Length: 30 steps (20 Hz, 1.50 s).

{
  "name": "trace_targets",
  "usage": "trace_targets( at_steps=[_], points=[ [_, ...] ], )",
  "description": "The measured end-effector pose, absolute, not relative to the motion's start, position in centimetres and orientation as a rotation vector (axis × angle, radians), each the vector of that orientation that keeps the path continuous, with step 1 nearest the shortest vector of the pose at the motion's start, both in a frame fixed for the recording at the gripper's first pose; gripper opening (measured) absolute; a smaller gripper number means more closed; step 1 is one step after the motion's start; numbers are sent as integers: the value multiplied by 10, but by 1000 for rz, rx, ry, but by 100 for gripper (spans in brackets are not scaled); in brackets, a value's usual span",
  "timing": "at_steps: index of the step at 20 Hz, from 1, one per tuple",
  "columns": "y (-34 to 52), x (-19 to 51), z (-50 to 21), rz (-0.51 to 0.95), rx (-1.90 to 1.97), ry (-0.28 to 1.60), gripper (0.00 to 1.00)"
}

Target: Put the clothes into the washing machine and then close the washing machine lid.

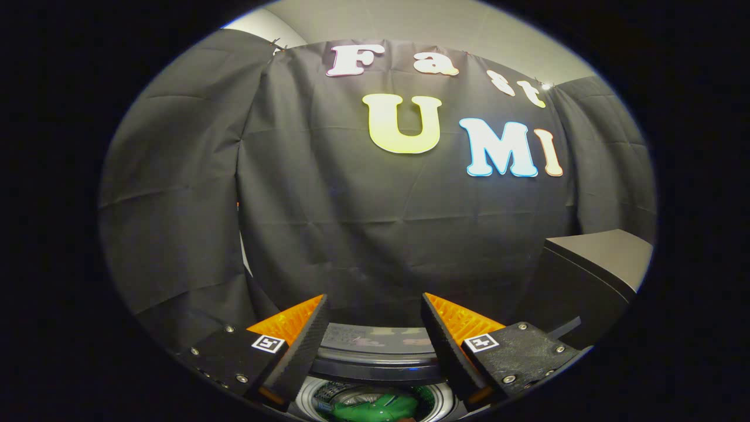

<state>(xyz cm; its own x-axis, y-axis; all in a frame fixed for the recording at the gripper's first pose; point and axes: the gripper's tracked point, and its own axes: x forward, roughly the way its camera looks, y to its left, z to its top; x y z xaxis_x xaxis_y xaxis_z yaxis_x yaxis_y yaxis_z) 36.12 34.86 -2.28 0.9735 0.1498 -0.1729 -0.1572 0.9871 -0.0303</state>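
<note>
Green cloth garment sits inside the white round washing machine drum, below the raised dark lid. Jaws of the gripper spread apart, holding nothing, above the drum's open mouth.

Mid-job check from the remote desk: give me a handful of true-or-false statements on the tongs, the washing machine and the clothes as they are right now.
1. The tongs are open with nothing between their fingers. True.
2. A green garment lies inside the washing machine drum. True.
3. The washing machine lid is shut over the drum. False: the drum opening is exposed below the fingers and the lid stands raised behind it.
4. The tongs are clamped on the green garment. False: the garment lies in the drum, below the fingers, and neither finger touches it.
5. A dark box-like unit stands beyond the fingers, to the right of the machine. True.
</note>
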Motion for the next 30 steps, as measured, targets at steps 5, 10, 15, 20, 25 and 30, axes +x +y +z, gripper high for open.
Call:
trace_targets(
  at_steps=[5, 10, 15, 20, 25, 30],
  points=[
    [337, 344, -64, 146, 9, 263, 95],
    [326, 315, -109, 152, -7, 350, 95],
    [327, 304, -124, 171, -17, 379, 95],
    [329, 283, -84, 213, -9, 343, 95],
    [302, 257, -21, 206, 10, 273, 95],
    [251, 224, 31, 181, -6, 194, 95]
  ],
)
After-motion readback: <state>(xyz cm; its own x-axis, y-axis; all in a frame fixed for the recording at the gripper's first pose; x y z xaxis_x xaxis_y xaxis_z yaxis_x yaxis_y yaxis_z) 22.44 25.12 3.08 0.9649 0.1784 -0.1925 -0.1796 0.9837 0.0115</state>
